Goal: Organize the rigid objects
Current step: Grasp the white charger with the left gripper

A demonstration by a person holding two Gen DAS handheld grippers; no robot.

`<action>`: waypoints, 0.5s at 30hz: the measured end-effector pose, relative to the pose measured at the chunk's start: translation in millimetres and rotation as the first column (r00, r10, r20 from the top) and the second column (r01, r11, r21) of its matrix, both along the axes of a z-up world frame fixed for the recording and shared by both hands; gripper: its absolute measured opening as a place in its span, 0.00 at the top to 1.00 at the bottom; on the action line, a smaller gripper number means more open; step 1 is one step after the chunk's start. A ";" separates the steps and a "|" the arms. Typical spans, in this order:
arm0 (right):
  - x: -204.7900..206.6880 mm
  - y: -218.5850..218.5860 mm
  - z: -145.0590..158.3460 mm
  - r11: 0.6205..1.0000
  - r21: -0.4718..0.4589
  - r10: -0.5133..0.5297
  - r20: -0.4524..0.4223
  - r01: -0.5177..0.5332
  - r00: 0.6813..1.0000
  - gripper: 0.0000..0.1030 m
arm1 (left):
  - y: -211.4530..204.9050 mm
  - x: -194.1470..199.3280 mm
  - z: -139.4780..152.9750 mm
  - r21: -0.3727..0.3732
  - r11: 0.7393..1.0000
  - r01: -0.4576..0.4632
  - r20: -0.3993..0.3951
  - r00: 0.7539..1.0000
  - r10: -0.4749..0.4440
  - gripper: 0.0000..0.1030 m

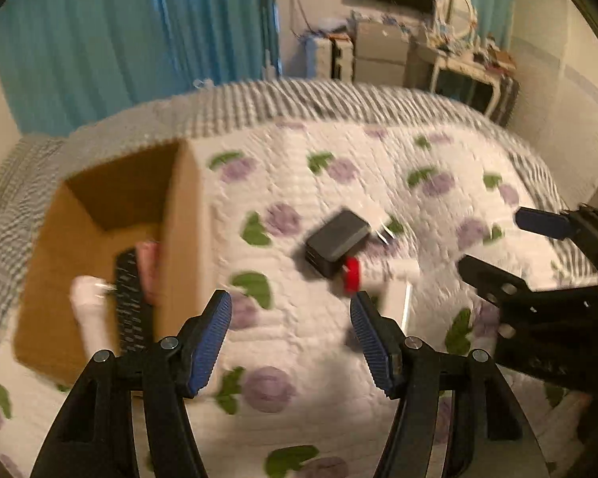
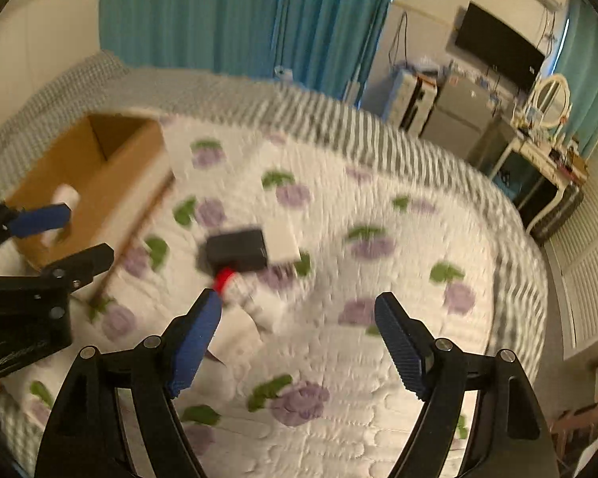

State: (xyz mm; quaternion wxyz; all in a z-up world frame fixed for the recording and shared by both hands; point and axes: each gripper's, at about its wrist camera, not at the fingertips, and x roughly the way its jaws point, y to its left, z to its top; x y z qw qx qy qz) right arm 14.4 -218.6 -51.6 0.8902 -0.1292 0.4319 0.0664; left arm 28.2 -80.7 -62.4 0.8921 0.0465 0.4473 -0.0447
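A dark grey box-shaped object [image 1: 337,241] lies on the flowered quilt, also in the right wrist view [image 2: 237,249]. A white bottle with a red cap [image 1: 353,275] lies beside it, red cap also in the right wrist view [image 2: 223,277]. A white flat object [image 2: 281,239] lies against the grey box. An open cardboard box [image 1: 183,215] at the left holds a black remote [image 1: 129,298], a white object [image 1: 87,310] and a pink item [image 1: 147,267]. My left gripper [image 1: 291,310] is open and empty, near the box. My right gripper [image 2: 297,314] is open and empty, just short of the bottle.
The quilt [image 1: 339,358] lies on a bed with a grey checked edge [image 1: 299,99]. Teal curtains [image 1: 139,40] hang behind. A wall TV [image 2: 498,51], a cabinet [image 2: 458,111] and a cluttered white dresser [image 2: 538,151] stand at the far right. The cardboard box also shows in the right wrist view [image 2: 111,167].
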 end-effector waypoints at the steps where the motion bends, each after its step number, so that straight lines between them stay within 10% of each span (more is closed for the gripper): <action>1: 3.6 -4.1 -10.1 1.000 0.002 -0.010 -0.024 0.010 1.000 0.23 | -6.0 1.3 -8.4 -0.002 1.000 0.012 -0.012 1.000 -0.012 0.37; 15: 52.9 -47.4 -43.9 0.993 0.085 -0.064 -0.136 0.076 0.989 0.23 | -74.0 24.3 -74.9 -0.037 0.990 0.139 -0.113 0.983 -0.142 0.38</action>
